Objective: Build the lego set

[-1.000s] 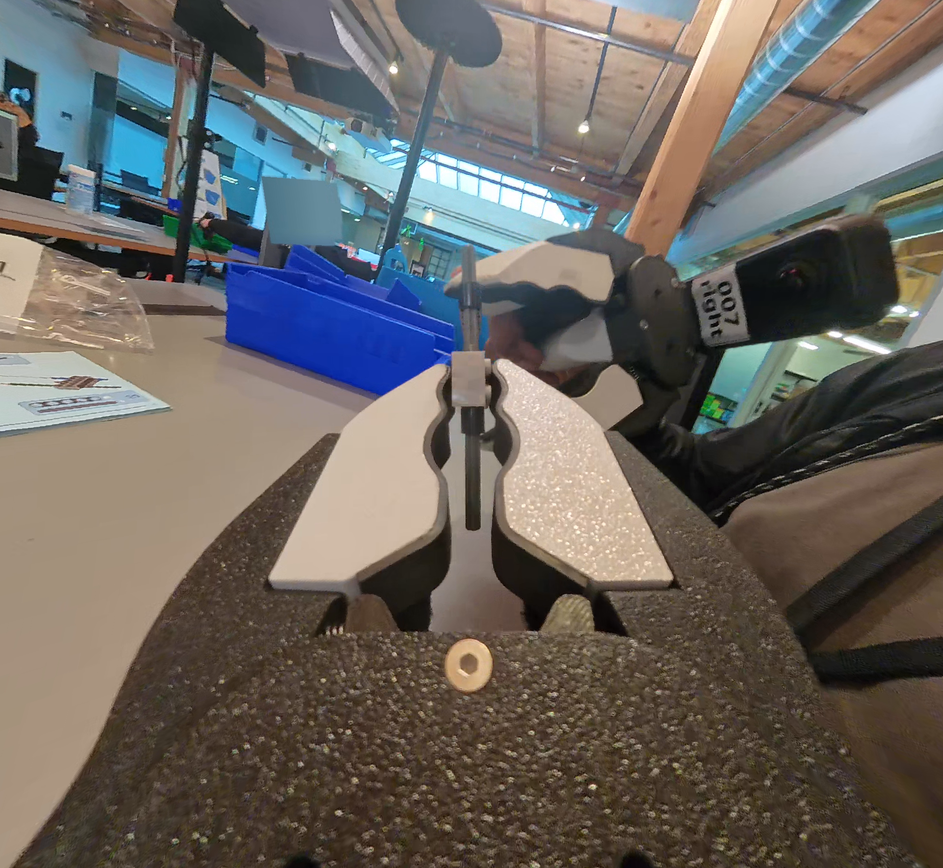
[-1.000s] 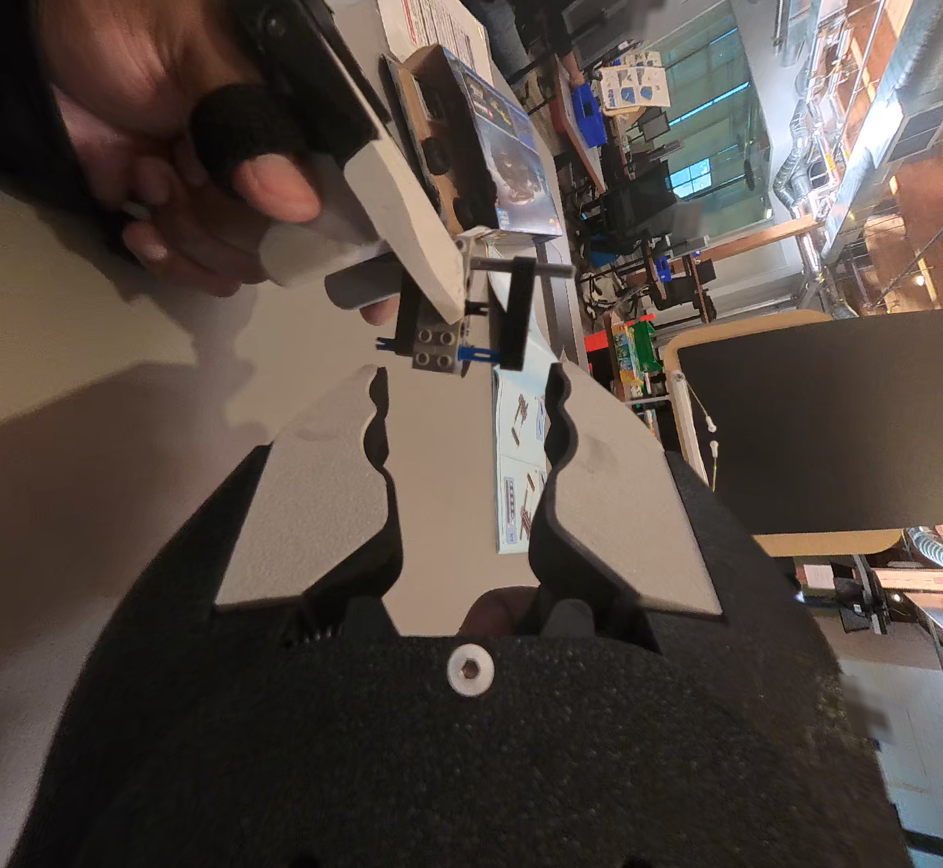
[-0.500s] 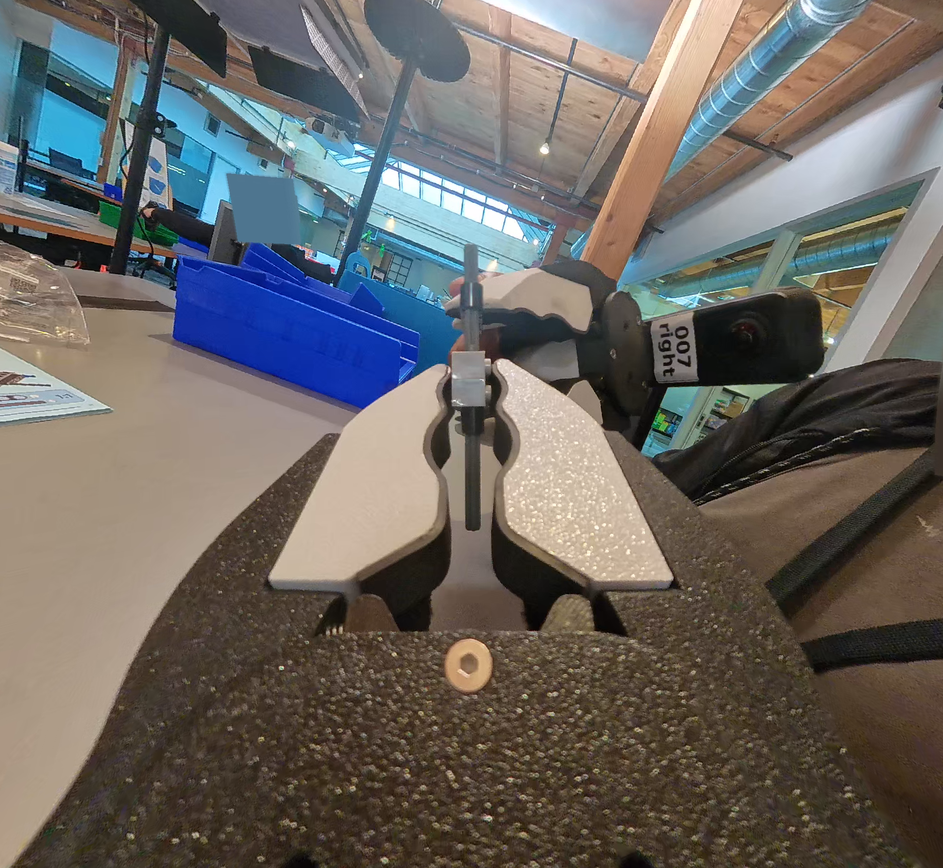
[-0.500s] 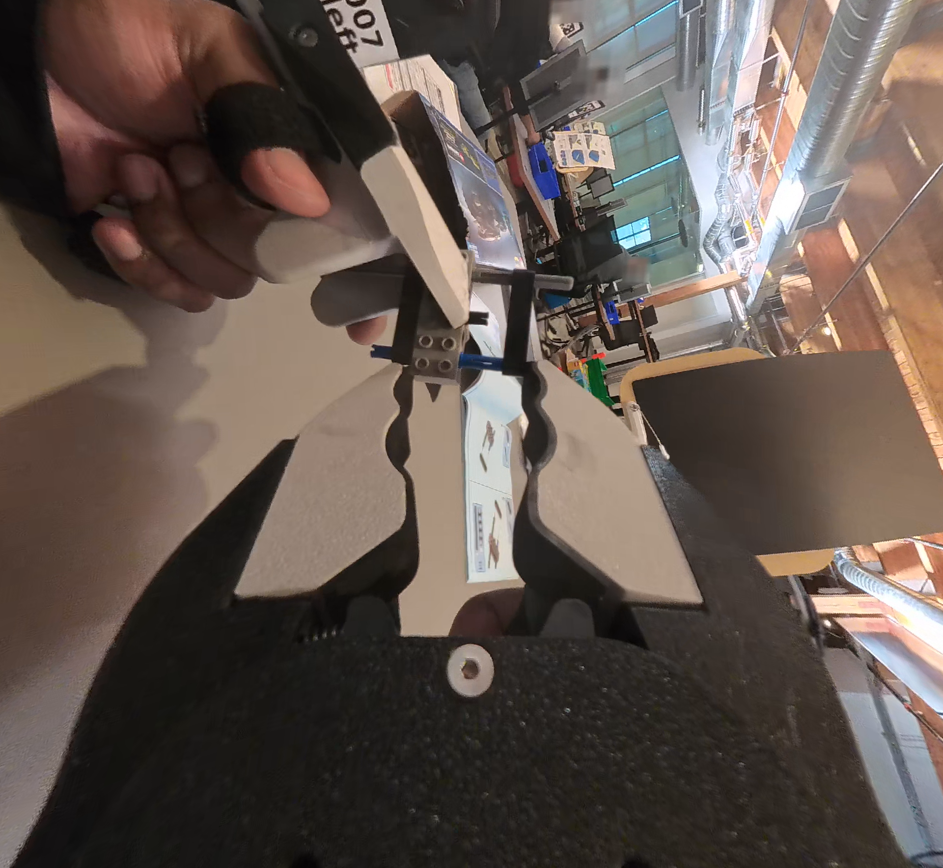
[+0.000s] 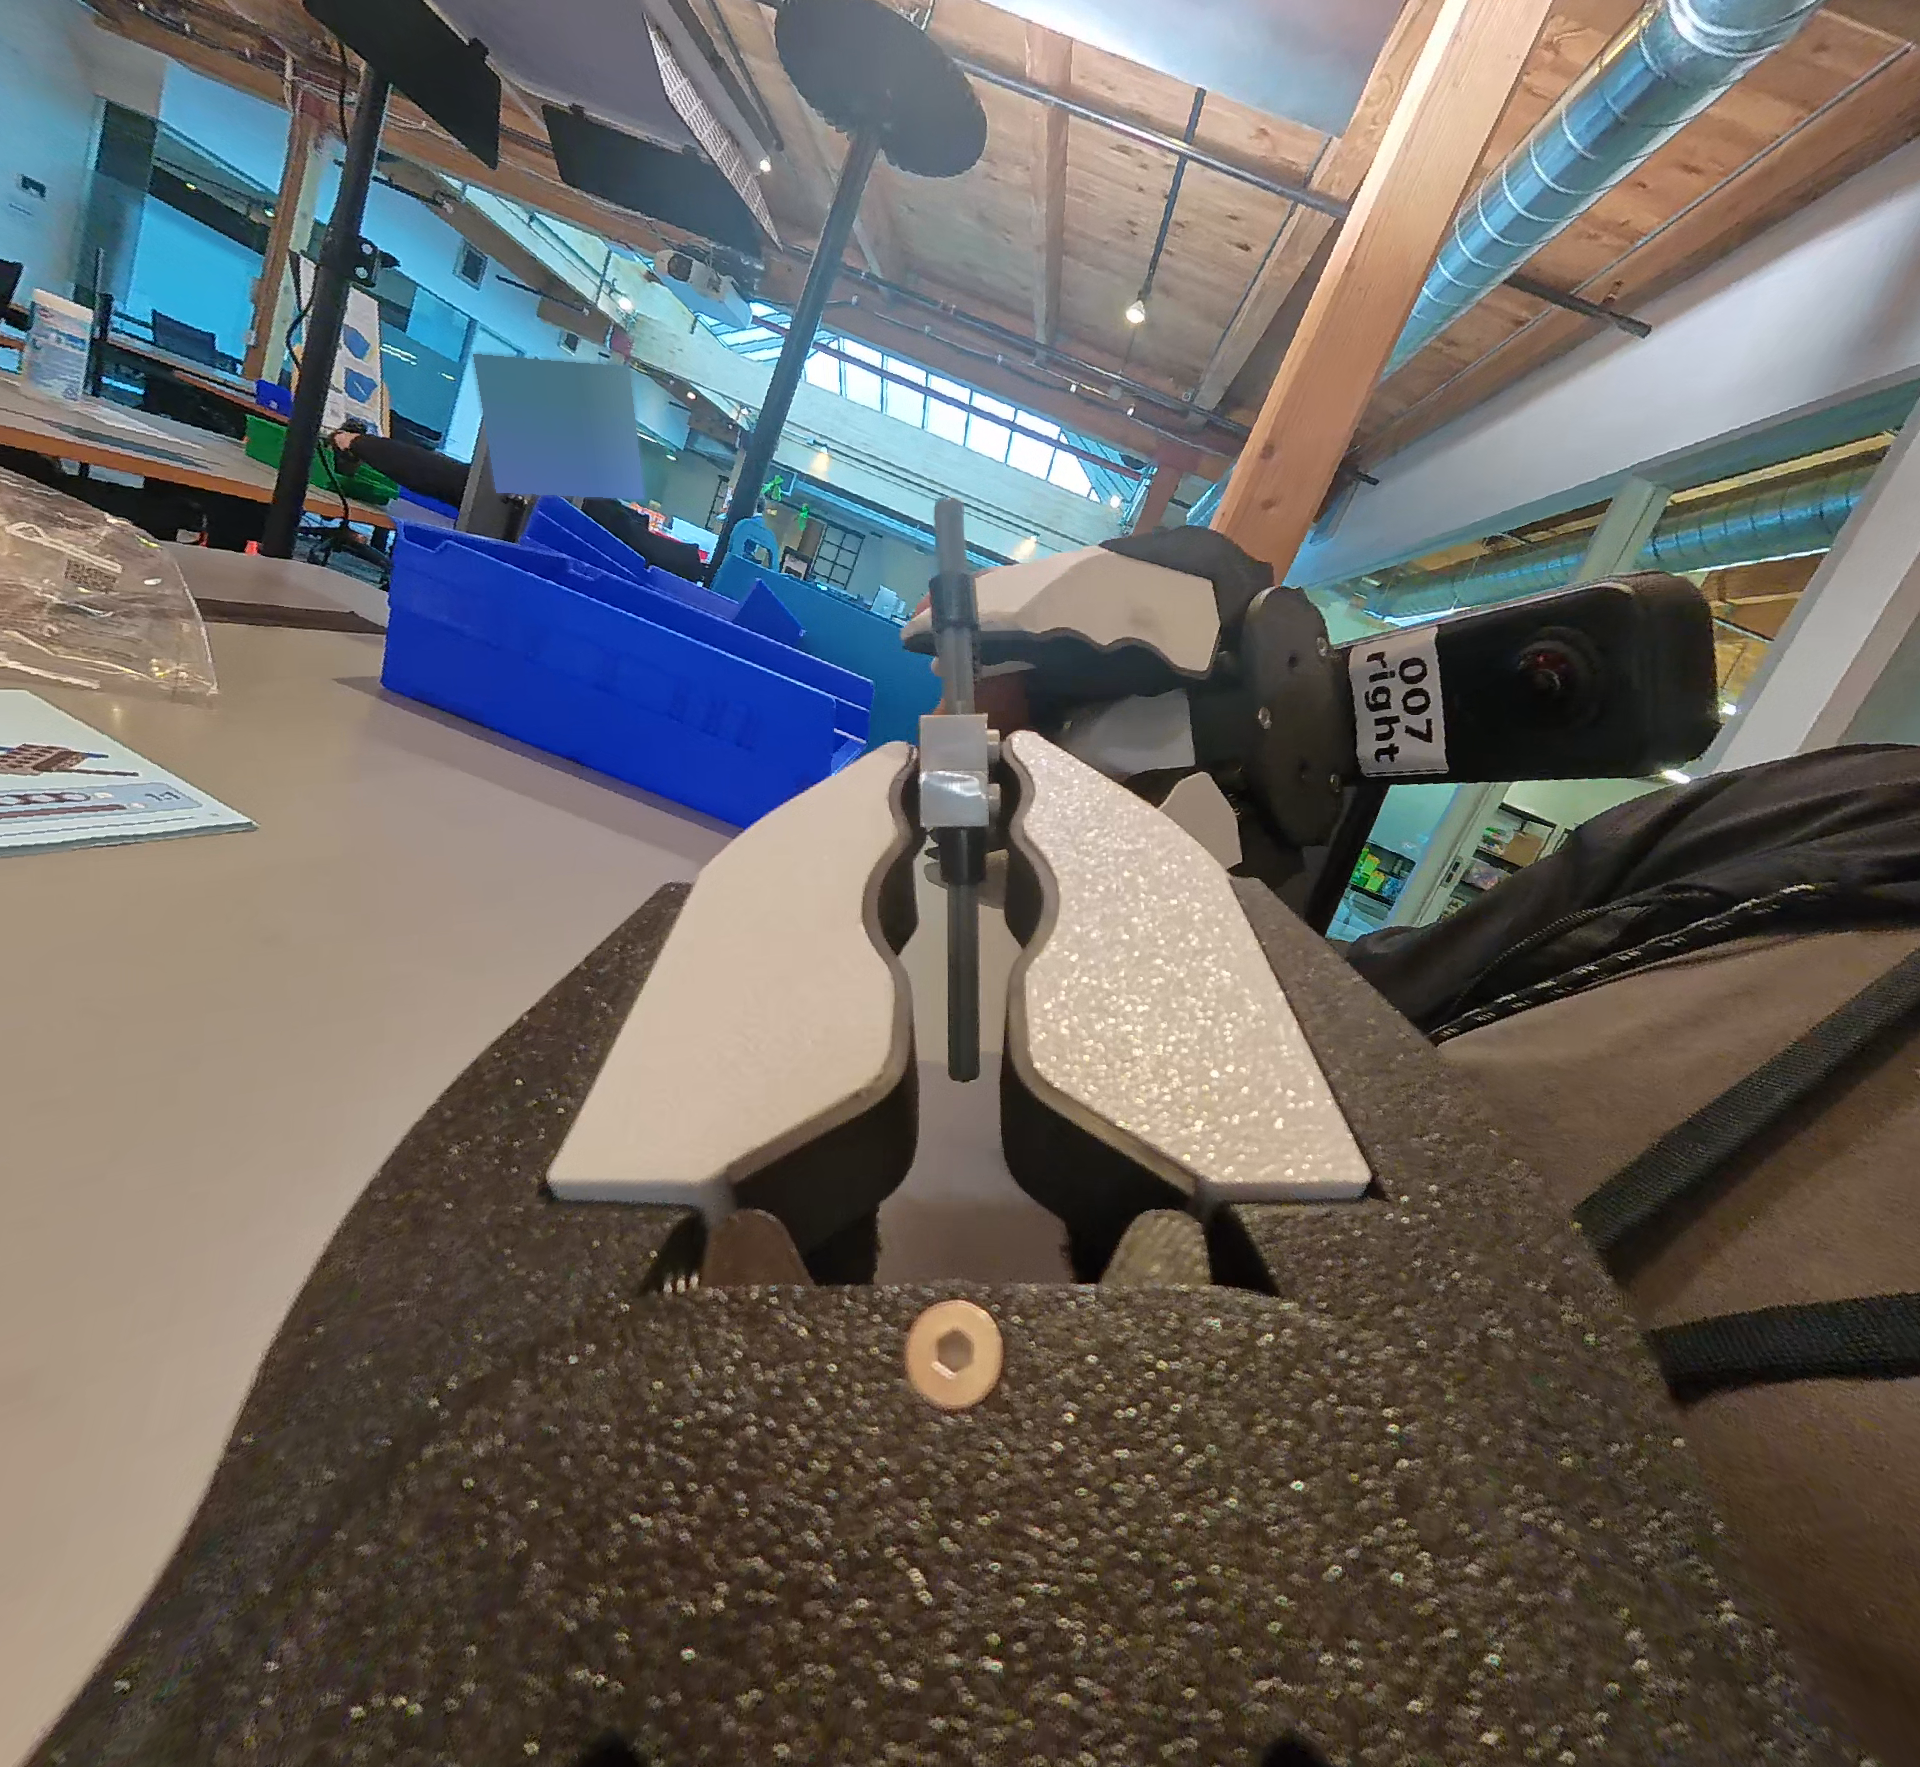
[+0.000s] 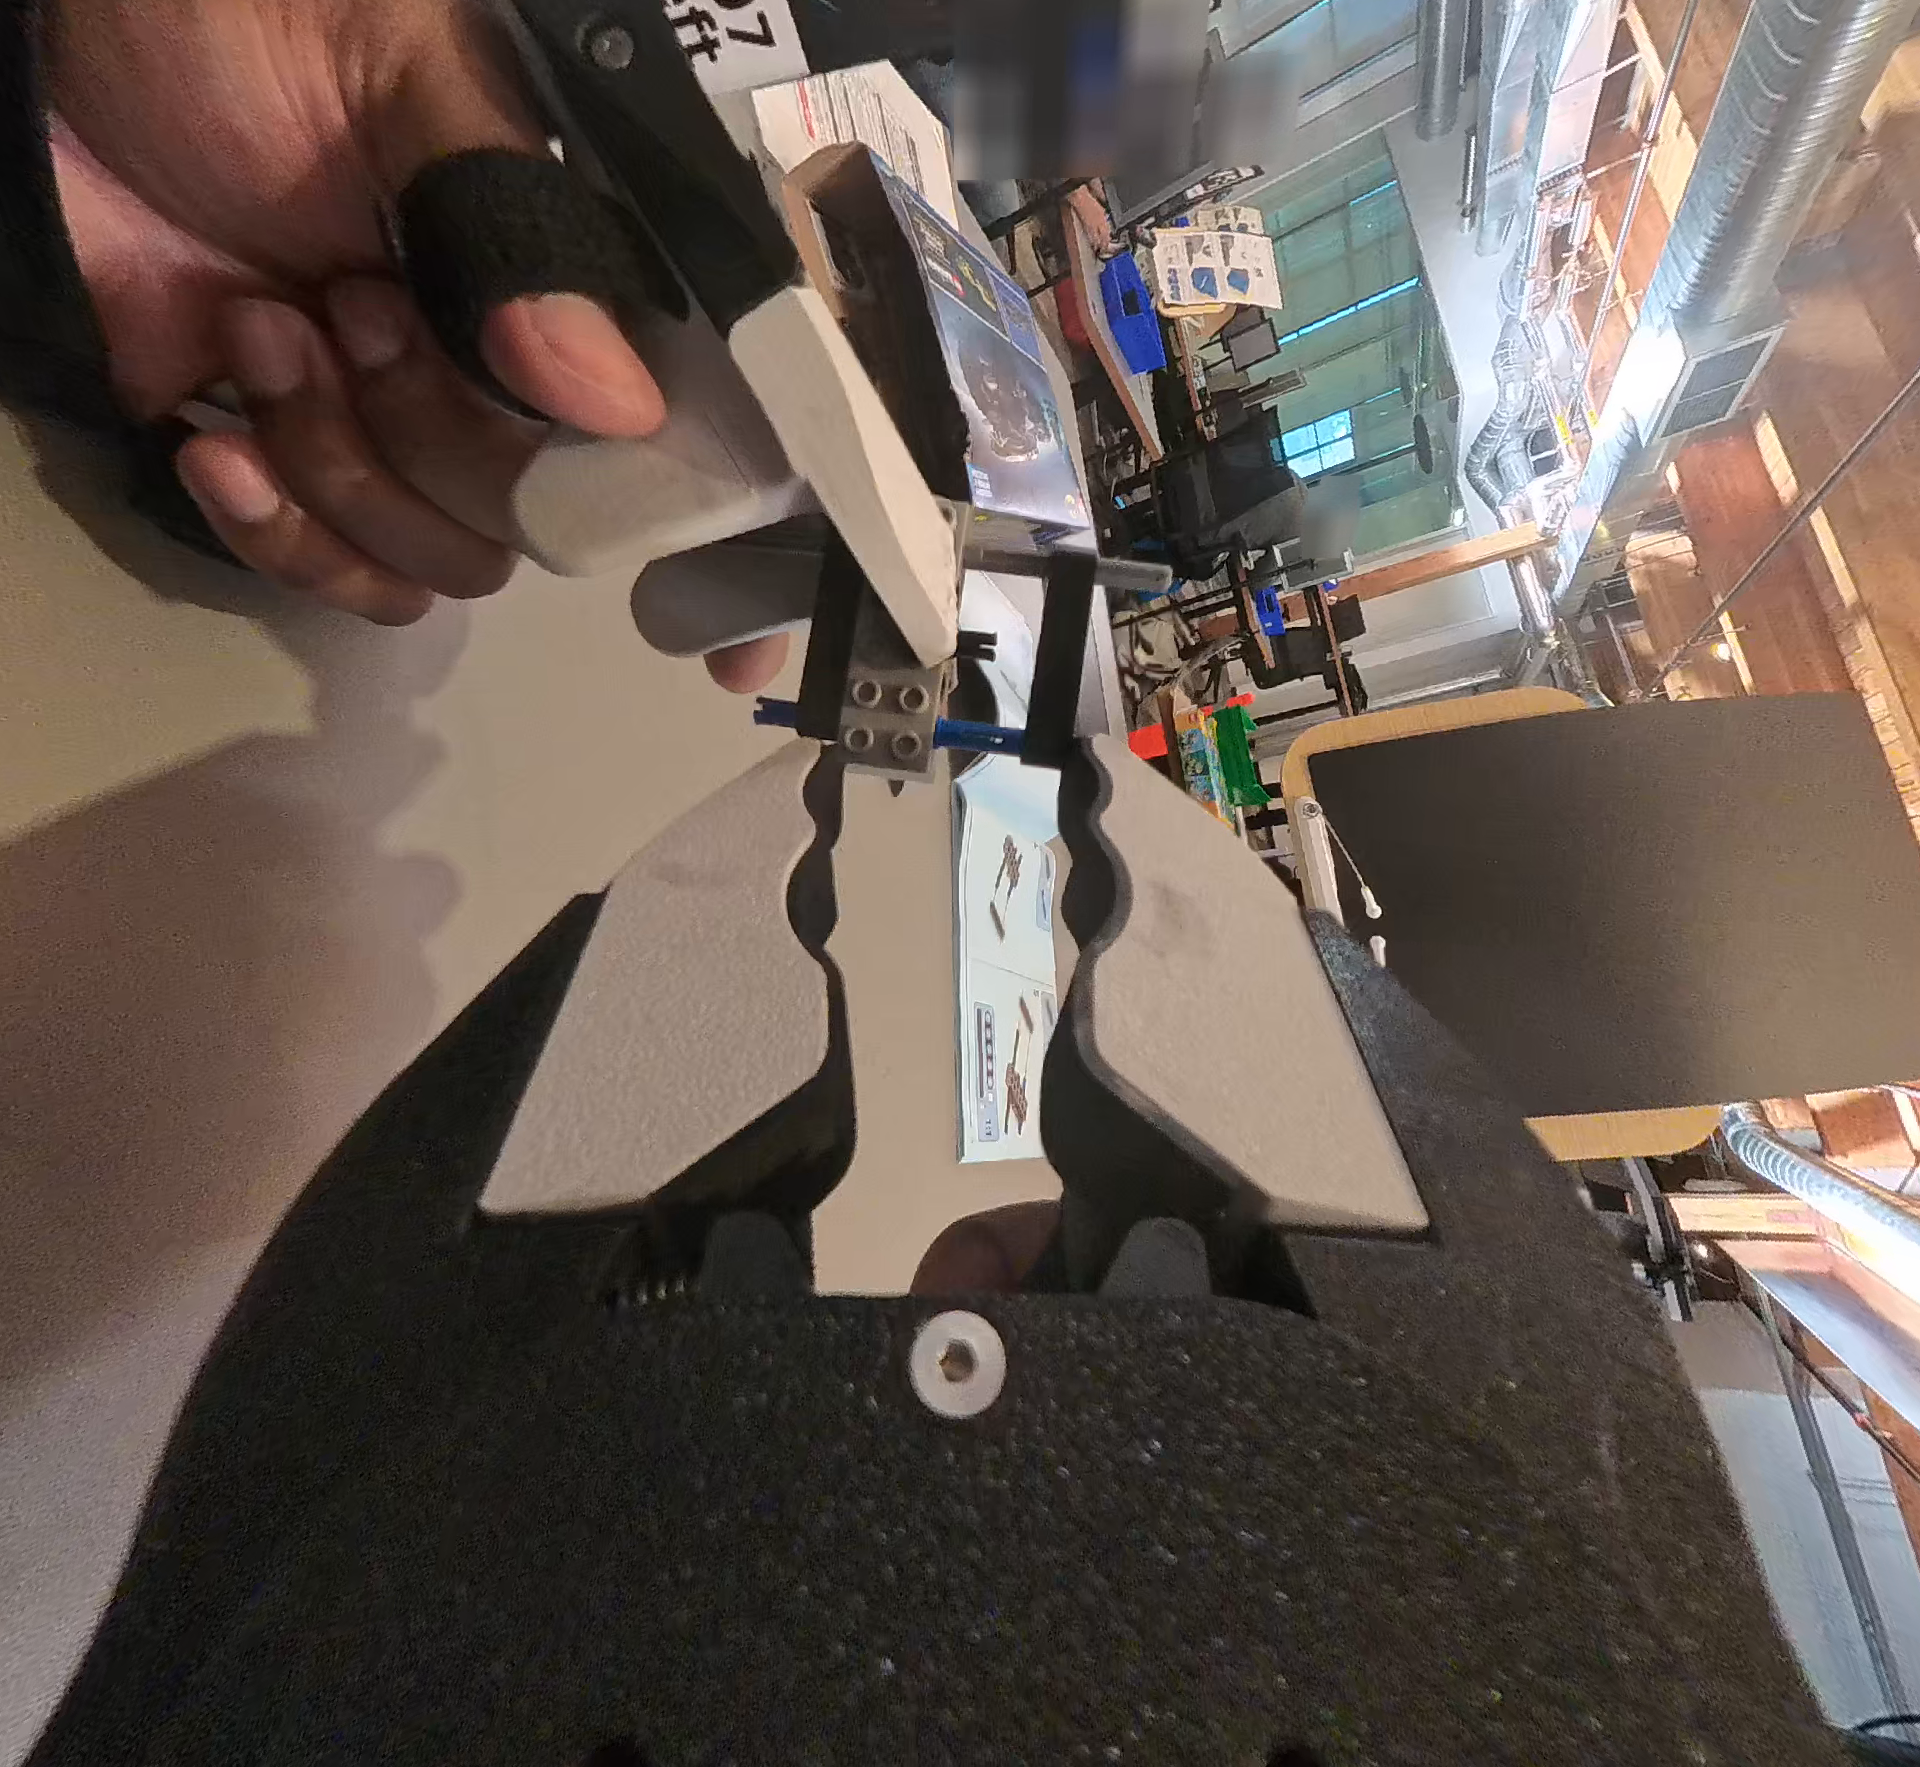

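My left gripper (image 5: pixel 956 761) is shut on a small brick assembly (image 5: pixel 954 782): a grey studded brick with a dark axle (image 5: pixel 961 969) running through it. In the right wrist view the assembly (image 6: pixel 883 720) shows the grey brick, two black beams (image 6: pixel 1060 657) and a blue pin (image 6: pixel 971 733), held under the left gripper's fingers (image 6: pixel 852 470) by a person's hand (image 6: pixel 312 263). My right gripper (image 6: pixel 951 761) is closed on the assembly's near end, its fingertips (image 6: pixel 1091 772) against the outer sides of the two black beams. It also shows in the left wrist view (image 5: pixel 1091 595), at the axle's far end.
Blue bins (image 5: pixel 623 668) stand on the grey table (image 5: pixel 312 938) ahead. An instruction sheet (image 5: pixel 94 792) and a clear plastic bag (image 5: pixel 83 605) lie to the left. A printed box (image 6: pixel 966 346) stands behind the left gripper. A person's dark jacket (image 5: pixel 1662 886) fills the right. The tips of both grippers are at nearly the same place.
My right gripper has moved up to the assembly and its jaws have narrowed from wide open onto the two black beams. My left gripper keeps its hold unchanged.
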`<state>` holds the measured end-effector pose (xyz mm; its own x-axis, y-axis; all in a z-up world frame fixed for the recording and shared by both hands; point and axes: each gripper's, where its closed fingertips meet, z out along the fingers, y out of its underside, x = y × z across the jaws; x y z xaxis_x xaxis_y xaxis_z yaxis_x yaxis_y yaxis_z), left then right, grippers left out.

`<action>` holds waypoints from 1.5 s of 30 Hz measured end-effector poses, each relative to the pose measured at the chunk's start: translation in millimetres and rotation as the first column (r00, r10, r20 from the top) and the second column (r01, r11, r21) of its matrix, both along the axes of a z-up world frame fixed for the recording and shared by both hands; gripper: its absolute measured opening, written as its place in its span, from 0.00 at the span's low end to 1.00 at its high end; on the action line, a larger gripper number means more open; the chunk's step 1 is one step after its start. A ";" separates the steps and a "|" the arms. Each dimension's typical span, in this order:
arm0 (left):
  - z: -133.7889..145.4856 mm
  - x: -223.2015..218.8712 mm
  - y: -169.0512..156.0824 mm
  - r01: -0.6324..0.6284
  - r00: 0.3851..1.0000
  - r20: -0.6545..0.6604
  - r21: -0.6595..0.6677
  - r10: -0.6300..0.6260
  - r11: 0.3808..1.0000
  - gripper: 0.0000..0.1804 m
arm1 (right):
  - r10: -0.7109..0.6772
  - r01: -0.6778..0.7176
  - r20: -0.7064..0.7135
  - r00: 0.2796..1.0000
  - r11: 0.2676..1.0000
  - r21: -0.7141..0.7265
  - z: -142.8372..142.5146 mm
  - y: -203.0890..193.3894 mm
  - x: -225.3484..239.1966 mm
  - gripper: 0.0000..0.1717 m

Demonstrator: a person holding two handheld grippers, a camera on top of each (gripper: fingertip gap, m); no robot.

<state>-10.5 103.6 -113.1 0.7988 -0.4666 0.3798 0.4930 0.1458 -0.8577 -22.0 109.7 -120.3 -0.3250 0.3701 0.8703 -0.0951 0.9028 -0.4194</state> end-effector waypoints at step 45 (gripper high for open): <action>0.6 1.3 0.7 -0.065 0.997 -0.052 0.013 0.066 0.998 0.07 | -0.008 0.011 -0.038 0.999 0.998 0.062 -0.8 -1.6 -1.4 0.22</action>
